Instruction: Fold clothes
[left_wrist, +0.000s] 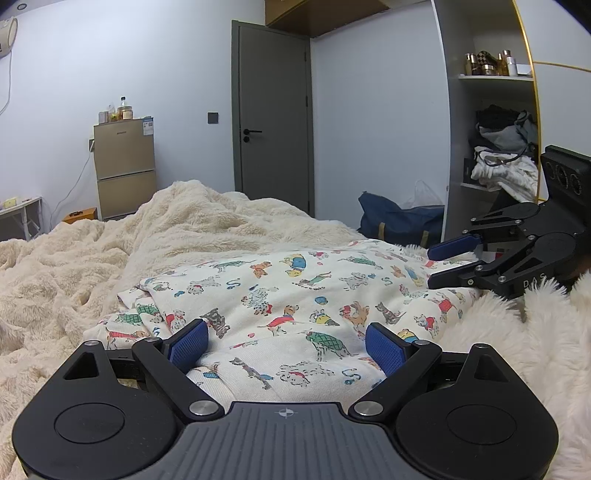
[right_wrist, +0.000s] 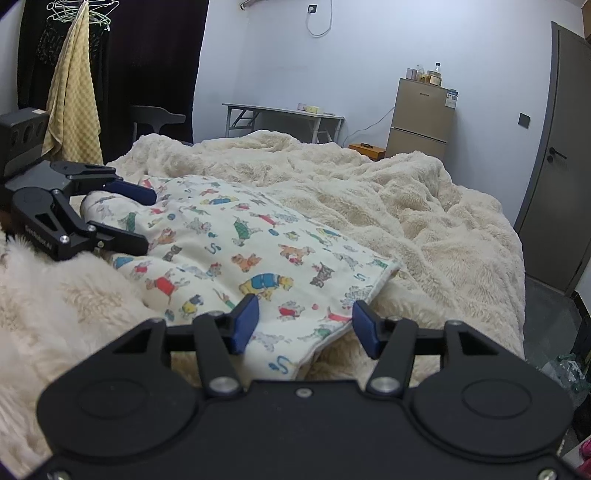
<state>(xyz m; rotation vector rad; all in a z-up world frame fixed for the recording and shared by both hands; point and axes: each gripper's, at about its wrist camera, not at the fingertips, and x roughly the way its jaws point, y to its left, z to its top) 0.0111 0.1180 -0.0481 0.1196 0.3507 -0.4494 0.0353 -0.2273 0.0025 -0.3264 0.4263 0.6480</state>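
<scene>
Cream garment (left_wrist: 295, 295) printed with little cartoon dogs and cats, spread fairly flat on a fluffy cream blanket (left_wrist: 110, 240) covering the bed, one edge doubled over in layers at the left in the left wrist view. Same garment (right_wrist: 236, 243) in the right wrist view, running away from the camera with a hemmed corner lying near the bottom of the frame.

Left gripper (left_wrist: 286, 343) low over the near edge of the cloth, blue pads (left_wrist: 186, 349) spread wide apart with the fabric lying between them, not pinched. Seen also from the other side (right_wrist: 144, 218), fingers parted around a rolled-up edge of the garment, nothing clamped.

Right gripper (right_wrist: 303, 326) likewise spread wide, blue pads (right_wrist: 245, 323) straddling the hemmed corner without squeezing it. From the left wrist view (left_wrist: 443, 264), fingers apart at the far right edge of the cloth, just touching or hovering over it, hard to say which.

Further out: grey door (left_wrist: 273, 114) shut, small beige fridge (left_wrist: 123, 168) with bottles on top, folding table (right_wrist: 284, 118) against the wall, open shelves (left_wrist: 495, 110) stuffed with clothes, blue bag (left_wrist: 399, 219) on the floor, yellow checked towel (right_wrist: 72, 92) hanging from a rack
</scene>
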